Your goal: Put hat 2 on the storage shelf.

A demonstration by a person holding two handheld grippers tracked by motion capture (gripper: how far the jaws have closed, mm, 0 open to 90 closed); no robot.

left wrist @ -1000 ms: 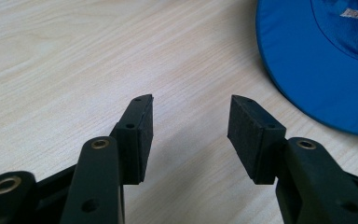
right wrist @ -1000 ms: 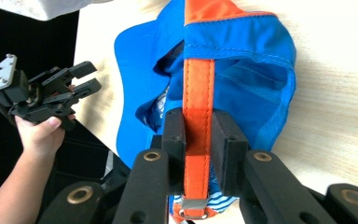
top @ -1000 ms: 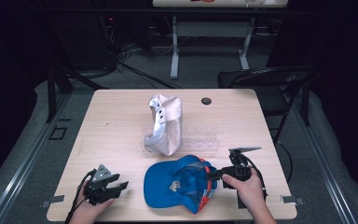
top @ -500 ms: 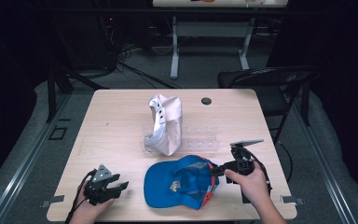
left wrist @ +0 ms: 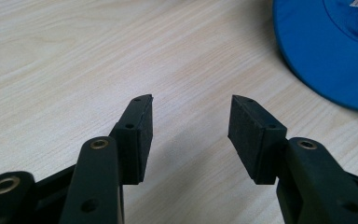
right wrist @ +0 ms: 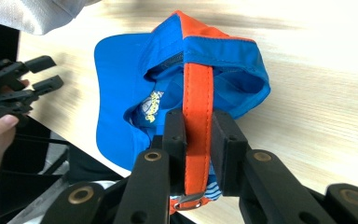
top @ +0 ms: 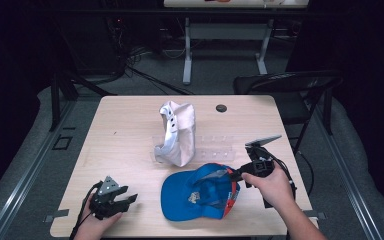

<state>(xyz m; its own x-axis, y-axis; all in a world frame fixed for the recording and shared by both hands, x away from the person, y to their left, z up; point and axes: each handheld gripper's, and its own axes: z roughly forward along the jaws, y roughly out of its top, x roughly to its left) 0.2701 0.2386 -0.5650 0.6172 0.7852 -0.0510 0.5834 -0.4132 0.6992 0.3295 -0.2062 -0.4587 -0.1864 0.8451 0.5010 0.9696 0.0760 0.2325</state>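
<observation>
left gripper (top: pixel 130 198): black body, small, with a grey three-cornered plate (top: pixel 109 185) on top of it.
right gripper (top: pixel 235 175): black also, with a grey flat plate (top: pixel 263 140) above my hand.
jaws: two long black arms, each with round holes and brass-coloured rivets (left wrist: pixel 99 143) at the joints.
pads (left wrist: pixel 246 136): thick black rubber blocks, rough surface, square ends.
cables: a thin black cable (top: pixel 82 220) goes from my left gripper; another black cable (top: pixel 289 172) goes from my right one.
arms: my forearms are bare, no sleeves, no gloves.
</observation>
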